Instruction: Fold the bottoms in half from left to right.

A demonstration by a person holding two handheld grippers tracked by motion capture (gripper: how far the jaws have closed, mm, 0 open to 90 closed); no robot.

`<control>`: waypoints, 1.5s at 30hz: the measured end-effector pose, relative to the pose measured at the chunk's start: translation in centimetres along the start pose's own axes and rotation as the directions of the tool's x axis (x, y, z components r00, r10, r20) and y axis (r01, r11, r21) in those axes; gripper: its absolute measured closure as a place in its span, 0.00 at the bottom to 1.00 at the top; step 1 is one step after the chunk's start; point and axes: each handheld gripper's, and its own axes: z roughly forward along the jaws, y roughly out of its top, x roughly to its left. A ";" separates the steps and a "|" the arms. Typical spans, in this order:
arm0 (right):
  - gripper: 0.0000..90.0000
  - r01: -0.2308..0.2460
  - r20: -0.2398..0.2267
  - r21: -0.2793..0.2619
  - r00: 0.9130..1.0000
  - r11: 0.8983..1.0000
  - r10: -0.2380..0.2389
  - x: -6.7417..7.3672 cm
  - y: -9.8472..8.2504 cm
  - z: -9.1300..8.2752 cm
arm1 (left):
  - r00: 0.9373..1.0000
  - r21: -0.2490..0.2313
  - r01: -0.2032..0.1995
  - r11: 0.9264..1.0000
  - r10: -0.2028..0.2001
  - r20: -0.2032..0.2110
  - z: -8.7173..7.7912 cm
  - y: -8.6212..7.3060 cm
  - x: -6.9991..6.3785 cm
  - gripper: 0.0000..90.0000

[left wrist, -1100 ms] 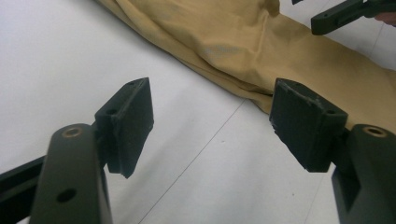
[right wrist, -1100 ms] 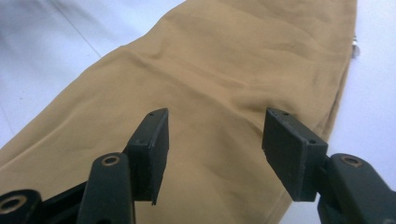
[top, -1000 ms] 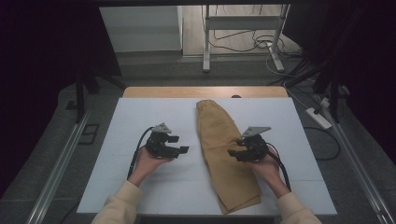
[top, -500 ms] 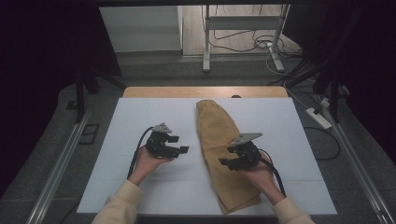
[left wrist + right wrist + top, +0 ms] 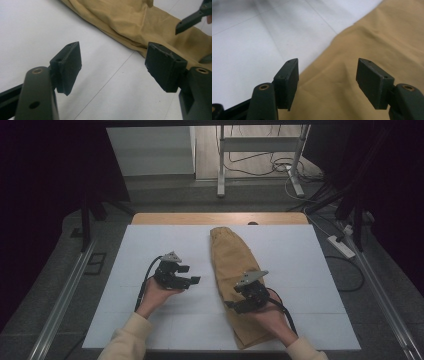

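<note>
A tan garment (image 5: 233, 265), folded into a long strip, lies lengthwise on the white table cover (image 5: 310, 270), right of centre. My right gripper (image 5: 235, 304) hovers open over the garment's left edge near its near end. In the right gripper view the jaws stand apart (image 5: 328, 65) with tan cloth (image 5: 374, 37) and white cover beneath. My left gripper (image 5: 191, 275) is open above bare cover, a short way left of the garment and pointing toward it. The left gripper view has its spread jaws (image 5: 113, 50) over white, the garment (image 5: 130, 20) beyond, and the other gripper's fingertip (image 5: 190, 21) at top right.
The wooden table edge (image 5: 215, 218) runs along the back of the cover. Behind it stand a metal frame (image 5: 260, 160) and floor cables. A power strip (image 5: 340, 246) lies on the floor at right. Metal rails (image 5: 65, 290) flank the table.
My right gripper has swung left and nearer to the person, from the garment's right side to its left edge. The left gripper has held still.
</note>
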 end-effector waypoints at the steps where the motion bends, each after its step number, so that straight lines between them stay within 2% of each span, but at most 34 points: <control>1: 0.38 0.006 0.001 0.003 1.000 1.000 -0.006 0.2 0.0 0.1 | 1.000 0.002 0.000 1.000 0.000 -0.001 0.0 0.0 0.0 0.32; 9: 0.33 0.033 0.001 0.052 0.999 0.998 -0.033 1.5 -0.6 1.0 | 1.000 0.006 -0.002 1.000 0.002 -0.003 0.1 0.0 0.0 0.31; 13: 0.31 0.050 0.015 0.083 0.999 0.995 -0.052 1.8 -0.9 1.6 | 1.000 0.008 -0.005 1.000 0.005 -0.009 0.1 0.0 -0.1 0.31; 19: 0.30 0.079 0.061 0.142 0.994 0.987 -0.088 2.0 -1.2 2.4 | 1.000 0.011 -0.006 1.000 0.006 -0.013 0.3 0.0 -0.1 0.31; 27: 0.34 0.050 0.077 0.147 0.995 0.988 -0.062 1.7 -1.1 2.4 | 1.000 0.008 -0.006 1.000 0.006 -0.019 0.1 0.0 0.0 0.31; 31: 0.44 0.045 0.078 0.162 0.995 0.986 -0.058 1.6 -0.8 2.4 | 1.000 0.009 -0.004 1.000 0.004 -0.022 0.0 0.0 0.0 0.31; 33: 0.55 0.040 0.076 0.173 0.996 0.984 -0.054 1.6 -0.6 2.2 | 1.000 0.007 -0.004 1.000 0.004 -0.023 -0.1 0.0 0.0 0.31; 39: 0.86 0.066 0.073 0.192 0.994 0.979 -0.081 1.5 -0.5 2.0 | 1.000 0.010 -0.001 1.000 0.001 -0.027 0.0 -0.1 0.1 0.31; 41: 0.91 0.068 0.075 0.201 0.994 0.977 -0.084 1.3 -0.4 1.9 | 1.000 0.008 -0.001 1.000 0.001 -0.028 0.0 0.0 0.1 0.31; 45: 0.93 0.090 0.078 0.199 0.991 0.976 -0.107 1.5 -0.5 1.8 | 1.000 0.002 -0.002 1.000 0.002 -0.028 0.0 0.2 0.2 0.31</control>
